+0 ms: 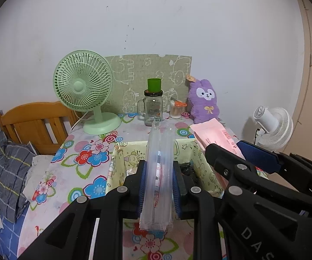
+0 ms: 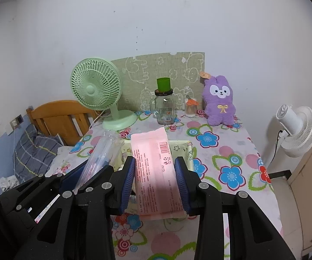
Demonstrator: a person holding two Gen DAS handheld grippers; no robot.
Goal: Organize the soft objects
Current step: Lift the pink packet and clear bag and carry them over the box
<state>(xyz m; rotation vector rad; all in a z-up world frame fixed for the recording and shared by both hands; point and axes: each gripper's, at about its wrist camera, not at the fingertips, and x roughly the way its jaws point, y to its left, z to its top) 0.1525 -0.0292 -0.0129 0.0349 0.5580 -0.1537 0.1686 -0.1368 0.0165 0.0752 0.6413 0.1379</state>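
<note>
While both claws are clamped on their loads, the left gripper (image 1: 158,186) pinches a clear plastic pack (image 1: 159,162) across its narrow width, and the right gripper (image 2: 154,182) squeezes a pink packet (image 2: 153,164) between its blue pads (image 2: 128,179). Both look light and limp, with slick film that could slide, so a hold near the middle, as now, seems wise; the clear pack stands on edge and may buckle under more pressure. Each pack runs forward from its claw, the far end reaching out over the yellow cloth basket (image 1: 121,160) just below and ahead. Beyond the basket, on the flowered tablecloth (image 2: 227,151), stand a green fan (image 1: 84,91), a glass jar (image 1: 152,108) and, ahead to the right, a purple plush rabbit (image 2: 218,101).
</note>
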